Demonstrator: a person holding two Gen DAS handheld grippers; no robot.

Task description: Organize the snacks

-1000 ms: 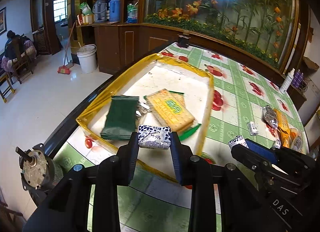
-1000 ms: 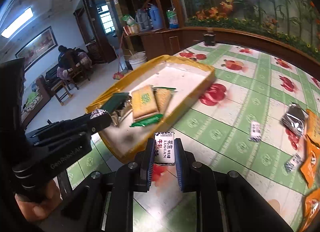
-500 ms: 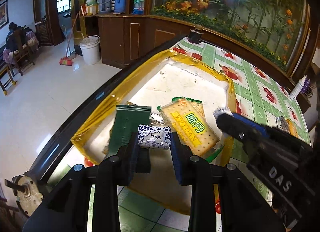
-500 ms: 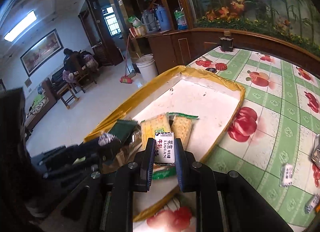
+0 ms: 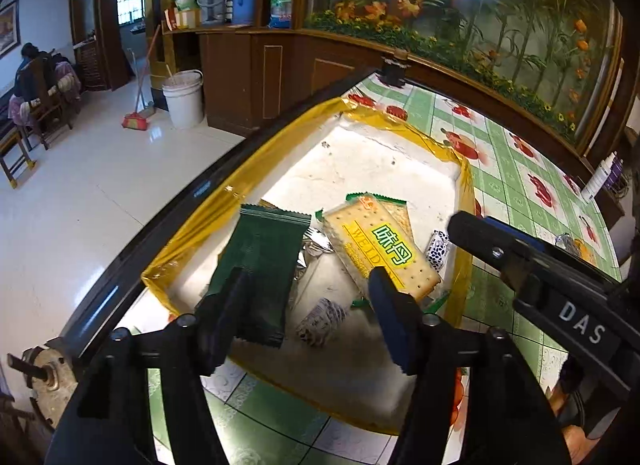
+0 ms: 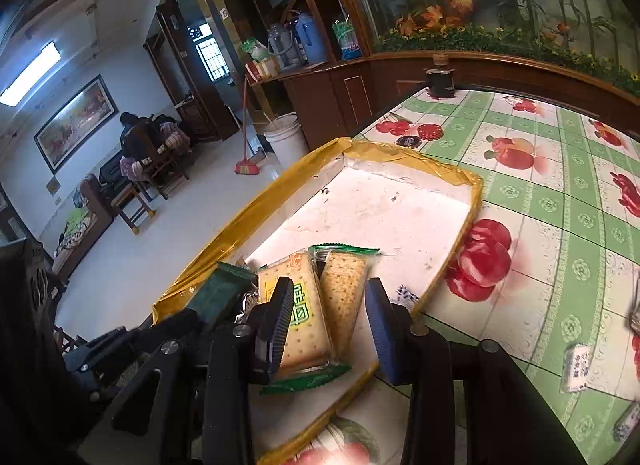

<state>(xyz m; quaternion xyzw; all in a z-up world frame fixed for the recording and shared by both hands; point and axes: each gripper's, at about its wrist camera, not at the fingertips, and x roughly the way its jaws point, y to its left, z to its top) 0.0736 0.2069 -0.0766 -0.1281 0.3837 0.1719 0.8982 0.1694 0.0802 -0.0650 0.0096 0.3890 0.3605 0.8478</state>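
Two cracker packs (image 6: 320,305) crowd the tray (image 6: 400,153) beside green pouch (image 5: 260,265).

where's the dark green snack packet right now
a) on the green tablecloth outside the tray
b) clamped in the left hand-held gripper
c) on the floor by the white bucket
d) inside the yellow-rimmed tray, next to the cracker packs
d: the dark green snack packet lies inside the yellow-rimmed tray, beside the cracker packs, and no pads press on it.
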